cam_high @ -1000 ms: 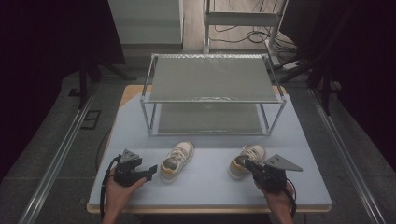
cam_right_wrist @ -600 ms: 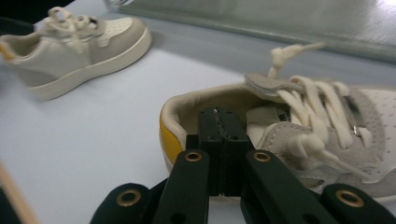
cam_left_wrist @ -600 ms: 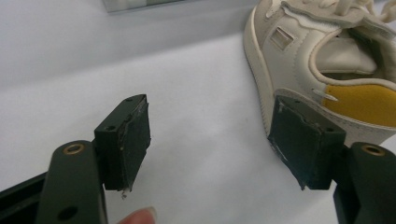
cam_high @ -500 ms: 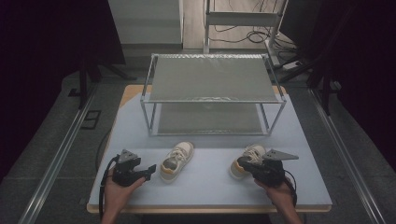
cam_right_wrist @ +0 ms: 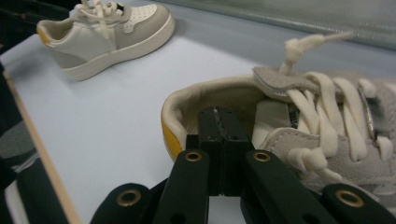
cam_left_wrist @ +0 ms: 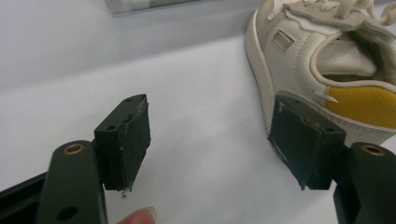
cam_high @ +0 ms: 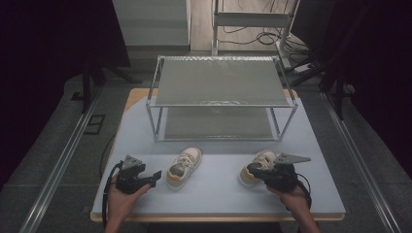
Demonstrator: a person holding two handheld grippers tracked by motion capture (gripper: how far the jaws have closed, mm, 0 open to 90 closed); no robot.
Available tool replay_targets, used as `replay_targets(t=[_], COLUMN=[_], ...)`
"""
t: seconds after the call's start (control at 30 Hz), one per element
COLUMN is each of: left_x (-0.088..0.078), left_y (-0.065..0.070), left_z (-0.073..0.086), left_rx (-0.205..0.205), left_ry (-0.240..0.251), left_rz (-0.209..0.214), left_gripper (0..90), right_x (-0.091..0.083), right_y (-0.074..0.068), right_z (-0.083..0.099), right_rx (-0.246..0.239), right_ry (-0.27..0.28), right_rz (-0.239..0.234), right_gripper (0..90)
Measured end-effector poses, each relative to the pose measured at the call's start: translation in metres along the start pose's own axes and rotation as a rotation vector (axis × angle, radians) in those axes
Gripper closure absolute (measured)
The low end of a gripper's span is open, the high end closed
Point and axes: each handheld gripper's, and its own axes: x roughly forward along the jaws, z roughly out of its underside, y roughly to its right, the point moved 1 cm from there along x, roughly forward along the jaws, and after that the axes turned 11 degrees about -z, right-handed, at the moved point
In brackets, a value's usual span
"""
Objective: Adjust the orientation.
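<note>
Right gripper [cam_right_wrist: 219, 126] at shoe [cam_right_wrist: 299, 121] (jaws together)

bare tabletop [cam_high: 214, 187] between two shoes, shelf rack [cam_high: 221, 99] blocking behind

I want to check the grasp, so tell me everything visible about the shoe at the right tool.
The right shoe is a small cream low-top sneaker with grey suede-like panels, cream laces knotted at the top, a yellow patch at the heel and a pale sole. It stands upright on the white table, in front of the metal rack, heel toward the person. The right tool, jaws shut, reaches into its opening just inside the heel collar; whether it pinches the collar cannot be told.
</note>
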Motion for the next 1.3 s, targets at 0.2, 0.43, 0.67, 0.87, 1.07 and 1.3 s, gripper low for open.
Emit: replay_targets(t=[0.2, 0.43, 0.67, 0.87, 1.07, 1.3], left_x=[0.0, -0.001, -0.003, -0.002, -0.004, -0.004], left_y=[0.002, -0.003, 0.0, -0.001, -0.002, -0.002], left_z=[0.0, 0.0, -0.001, 0.0, -0.001, -0.001], left_rx=[0.004, -0.009, -0.002, -0.007, -0.012, -0.016], left_ry=[0.0, 0.005, 0.007, 0.005, 0.01, 0.012], left_rz=[0.002, -0.004, 0.001, 0.007, 0.009, 0.011], left_gripper=[28.6, 28.6, 28.6, 28.6, 28.6, 28.6], right_x=[0.018, 0.013, 0.001, -0.005, -0.01, -0.021], right_y=[0.006, 0.007, 0.009, 0.011, 0.016, 0.022], right_z=[-0.009, -0.005, 0.001, 0.002, 0.004, 0.007], right_rx=[0.019, 0.021, 0.011, 0.004, 0.011, 0.013], right_ry=[-0.07, -0.084, -0.12, -0.131, -0.133, -0.145], right_rz=[-0.015, -0.044, -0.092, -0.105, -0.116, -0.095], right_gripper=[89.9, 90.0, 90.0, 90.0, 90.0, 89.9])
